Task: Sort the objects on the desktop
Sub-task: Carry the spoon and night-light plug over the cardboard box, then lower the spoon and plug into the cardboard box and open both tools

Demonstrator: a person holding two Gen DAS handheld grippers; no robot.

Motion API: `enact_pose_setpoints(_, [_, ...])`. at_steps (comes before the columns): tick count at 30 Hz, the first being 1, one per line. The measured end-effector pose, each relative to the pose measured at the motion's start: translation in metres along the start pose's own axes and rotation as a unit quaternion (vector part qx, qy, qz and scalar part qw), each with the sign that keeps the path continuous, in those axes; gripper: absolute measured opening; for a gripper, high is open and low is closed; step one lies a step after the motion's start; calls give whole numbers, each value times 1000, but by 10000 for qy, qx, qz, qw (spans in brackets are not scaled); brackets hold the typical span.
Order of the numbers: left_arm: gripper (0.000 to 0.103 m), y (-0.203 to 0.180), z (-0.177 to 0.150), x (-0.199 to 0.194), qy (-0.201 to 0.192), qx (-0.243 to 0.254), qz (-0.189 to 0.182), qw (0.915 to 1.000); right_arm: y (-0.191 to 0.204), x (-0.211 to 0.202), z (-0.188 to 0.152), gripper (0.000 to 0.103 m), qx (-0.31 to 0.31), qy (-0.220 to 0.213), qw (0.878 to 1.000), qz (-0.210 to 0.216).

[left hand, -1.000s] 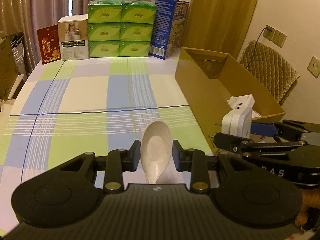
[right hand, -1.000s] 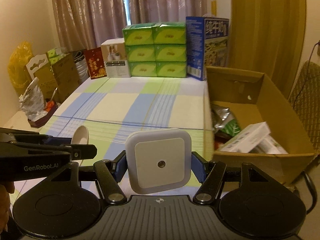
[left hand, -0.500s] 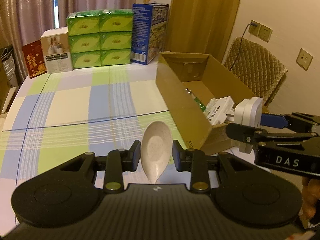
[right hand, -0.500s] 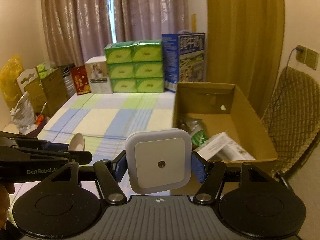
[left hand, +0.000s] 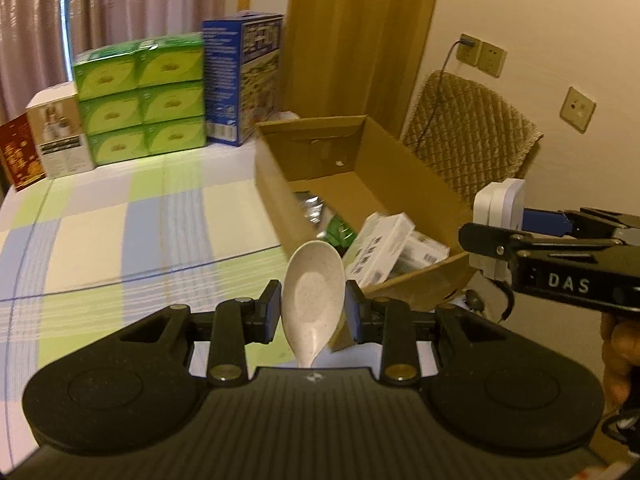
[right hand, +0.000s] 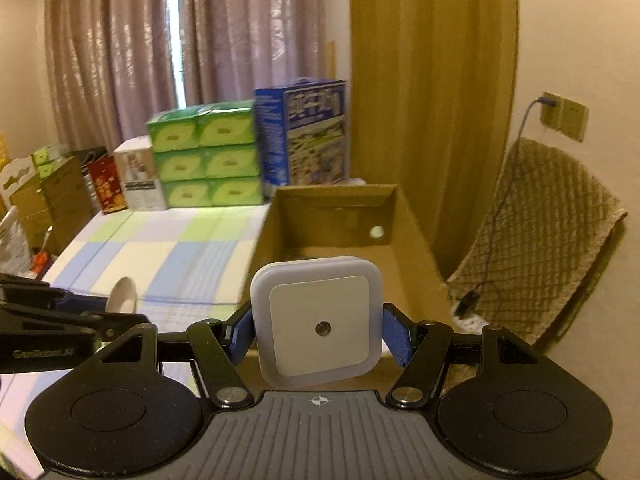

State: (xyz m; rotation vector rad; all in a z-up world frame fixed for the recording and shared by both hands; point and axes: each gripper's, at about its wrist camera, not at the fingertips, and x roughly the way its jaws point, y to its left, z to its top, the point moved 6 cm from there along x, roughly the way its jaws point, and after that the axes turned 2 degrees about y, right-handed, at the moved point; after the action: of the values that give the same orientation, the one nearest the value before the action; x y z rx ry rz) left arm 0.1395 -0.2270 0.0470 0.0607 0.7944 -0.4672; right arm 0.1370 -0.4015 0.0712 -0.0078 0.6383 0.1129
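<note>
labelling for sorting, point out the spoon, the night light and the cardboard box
spoon point(left hand: 313, 296), left wrist view, middle of its bowl
night light point(right hand: 319, 326), right wrist view, front face
cardboard box point(left hand: 404, 168), left wrist view, inner right wall

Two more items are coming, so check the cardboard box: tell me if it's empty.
Not empty. The box is open-topped and already holds white cartons and a green packet at its near end.

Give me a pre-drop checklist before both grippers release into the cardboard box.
1. Left gripper shut on the spoon: ok.
2. Right gripper shut on the white square night light: ok.
3. Cardboard box open on top: ok.
4. Free floor space in the box's far half: ok; the white cartons and foil packet lie at the near end.
5. Spoon past the box's rim: cannot tell.
6. Night light past the rim: cannot tell.
</note>
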Motion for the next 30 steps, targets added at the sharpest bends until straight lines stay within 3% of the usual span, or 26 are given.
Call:
enact_pose_setpoints(12, [28, -39, 50, 44, -9, 145, -327, 9994, -52, 33, 24, 63, 42, 158, 9997, -155])
enact_pose_setpoints(30, [28, -43, 87, 112, 144, -136, -557, 9983, -70, 88, 41, 63, -37, 430, 9989, -186])
